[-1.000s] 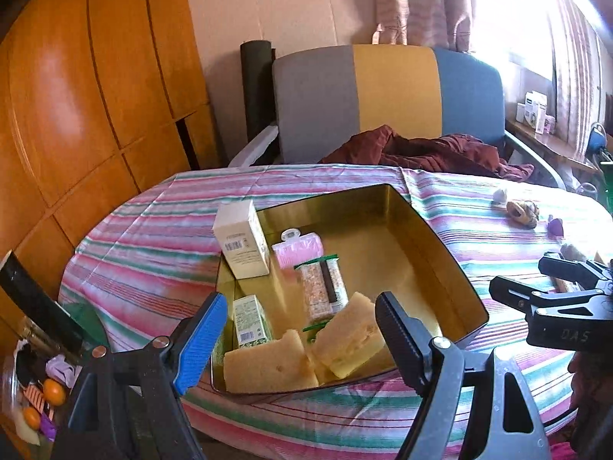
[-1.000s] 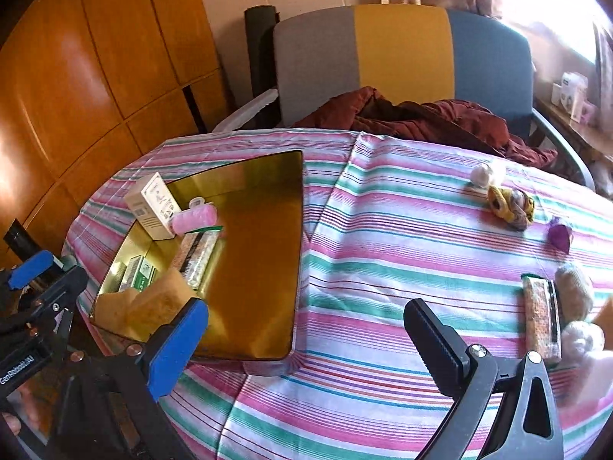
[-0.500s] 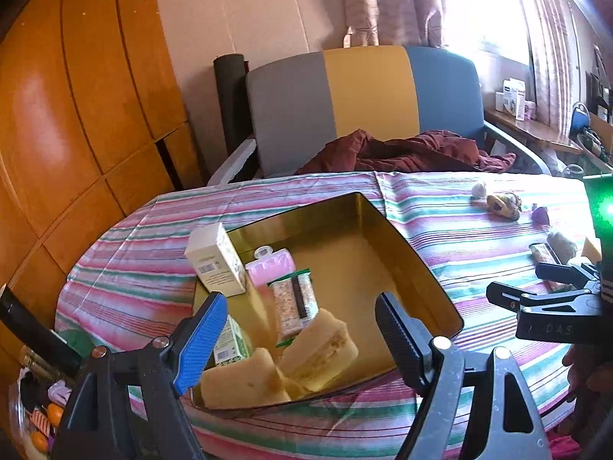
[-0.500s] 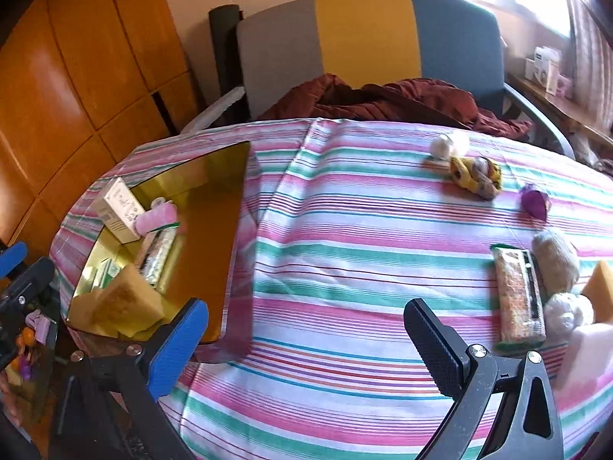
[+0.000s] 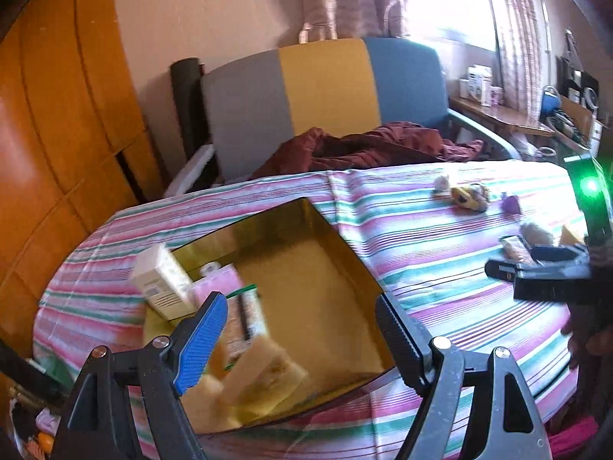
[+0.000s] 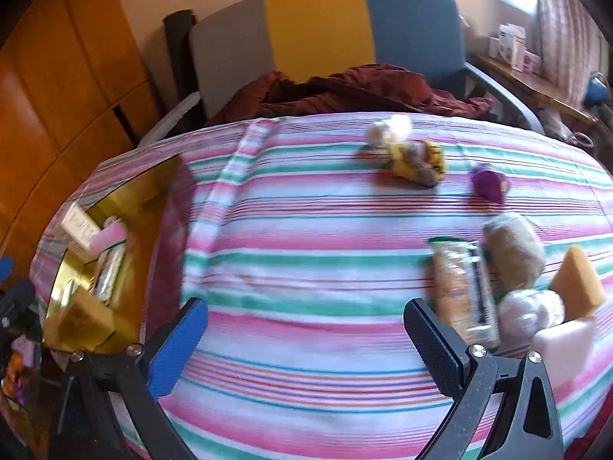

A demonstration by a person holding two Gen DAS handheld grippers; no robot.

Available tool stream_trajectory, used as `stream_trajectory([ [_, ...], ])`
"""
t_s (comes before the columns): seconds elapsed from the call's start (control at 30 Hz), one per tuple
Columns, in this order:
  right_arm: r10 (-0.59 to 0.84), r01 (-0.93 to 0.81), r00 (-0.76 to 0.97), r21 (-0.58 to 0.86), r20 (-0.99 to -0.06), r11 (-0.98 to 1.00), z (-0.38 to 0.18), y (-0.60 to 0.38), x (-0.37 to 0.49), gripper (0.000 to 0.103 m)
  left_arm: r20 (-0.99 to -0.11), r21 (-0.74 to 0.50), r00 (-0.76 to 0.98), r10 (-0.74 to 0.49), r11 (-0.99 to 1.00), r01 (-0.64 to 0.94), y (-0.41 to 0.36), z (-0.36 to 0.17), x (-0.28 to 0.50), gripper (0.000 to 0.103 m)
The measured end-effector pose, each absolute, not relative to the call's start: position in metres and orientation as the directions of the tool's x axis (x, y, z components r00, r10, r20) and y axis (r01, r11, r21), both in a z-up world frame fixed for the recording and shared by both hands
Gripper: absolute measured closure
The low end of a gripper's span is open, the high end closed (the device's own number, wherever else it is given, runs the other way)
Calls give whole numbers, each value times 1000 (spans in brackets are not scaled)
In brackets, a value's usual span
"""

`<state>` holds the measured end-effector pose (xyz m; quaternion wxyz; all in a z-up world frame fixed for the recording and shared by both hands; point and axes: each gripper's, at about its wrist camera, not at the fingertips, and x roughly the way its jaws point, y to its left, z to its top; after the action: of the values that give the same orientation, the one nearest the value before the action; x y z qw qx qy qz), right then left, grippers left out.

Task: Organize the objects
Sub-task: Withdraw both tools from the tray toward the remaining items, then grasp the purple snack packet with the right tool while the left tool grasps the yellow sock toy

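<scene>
Both views have swung rightward since a second ago, bringing the clear-wrapped snack bar with green ends (image 6: 465, 291) close to the right gripper (image 6: 302, 341). It lies flat on the striped tablecloth (image 6: 306, 268), well apart from the gold metal tray (image 5: 306, 268). Light, crinkly, probably slippery; best pinched across its middle. Both grippers tilt downward, jaws spread, empty, the left gripper (image 5: 299, 337) over the tray.

Open left gripper (image 5: 299, 339) above gold tray (image 5: 356, 264)

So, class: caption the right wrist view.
Open right gripper above striped tablecloth, snack bar nearby, gold tray far left.
</scene>
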<state>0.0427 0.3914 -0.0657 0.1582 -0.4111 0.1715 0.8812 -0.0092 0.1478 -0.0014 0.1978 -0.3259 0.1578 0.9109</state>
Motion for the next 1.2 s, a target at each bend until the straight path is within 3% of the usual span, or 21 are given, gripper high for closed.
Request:
stream_trajectory([
  [0.47,255,-604,-540,159,-802,-781,-49,525,45,0,-721,51,-569,396,-789,-613,220,-7,-28,23],
  [0.7,322,-660,-461,77,-827,-747,-56,578,45,2,-738,-3,-504,448,-750,-662,265,-7,-48,23],
  [0.77,316,-648,-443,57,-839,-759,-60,587,40,6,-748,-23,-481,457,-743,-669,279,-9,-55,23],
  [1.0,280,-602,-396,17,-874,-798,-79,611,3,6,-784,-146,-361,505,-715,-683,325,-22,-81,23],
  [1.2,267,-426,-324,-113,-908,-898,-99,612,-31,5,-801,-208,-288,525,-695,-688,350,-36,-97,23],
])
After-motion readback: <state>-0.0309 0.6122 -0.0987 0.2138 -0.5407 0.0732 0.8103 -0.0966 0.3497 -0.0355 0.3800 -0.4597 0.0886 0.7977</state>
